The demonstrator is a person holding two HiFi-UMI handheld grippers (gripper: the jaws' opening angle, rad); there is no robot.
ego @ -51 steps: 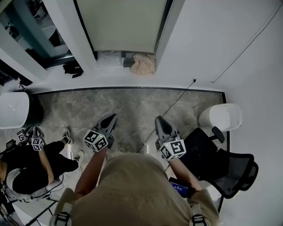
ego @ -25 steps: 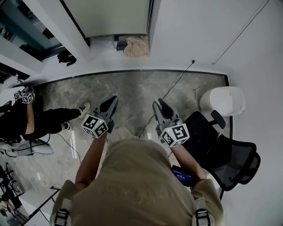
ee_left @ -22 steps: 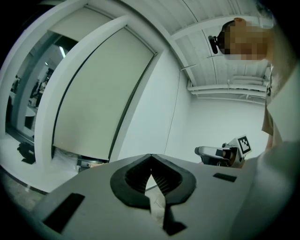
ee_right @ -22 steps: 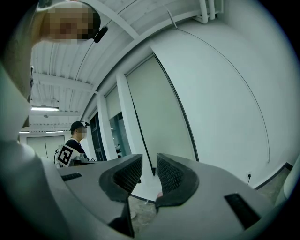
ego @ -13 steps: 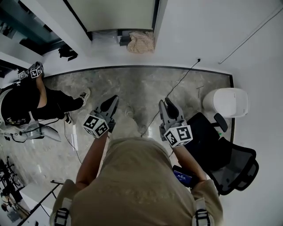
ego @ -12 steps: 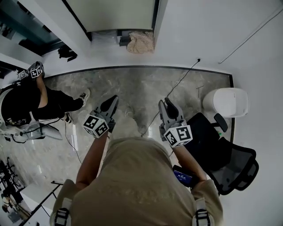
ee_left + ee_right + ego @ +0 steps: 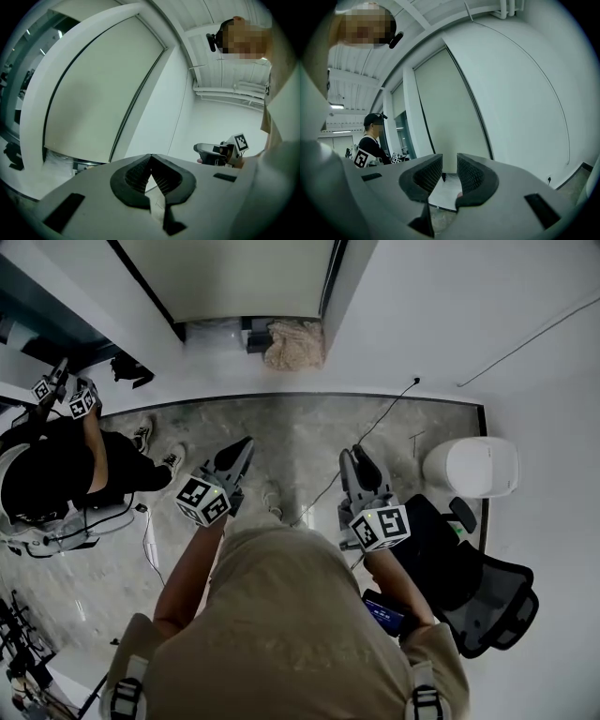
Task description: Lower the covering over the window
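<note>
The covering hangs at 12 o'clock in the head view. It is a pale flat sheet between dark frame strips, and its lower edge ends just above a beige cloth bundle on the white ledge at the window's foot. Both grippers are held out in front of the person, well apart from the covering, over the grey marble floor.

The left gripper points toward 1 o'clock. In the left gripper view its fingers meet at the tips, closed on nothing, and the covering fills the picture at 10 o'clock. The right gripper points toward 12 o'clock. Its fingers stand a narrow gap apart, and only the floor and the foot of the covering show through that gap.

A dark cable runs across the floor from a wall socket at 1 o'clock. A round white container stands at 3 o'clock, with a black office chair at 4 o'clock. At 9 o'clock a second person in black holds 2 grippers of their own.
</note>
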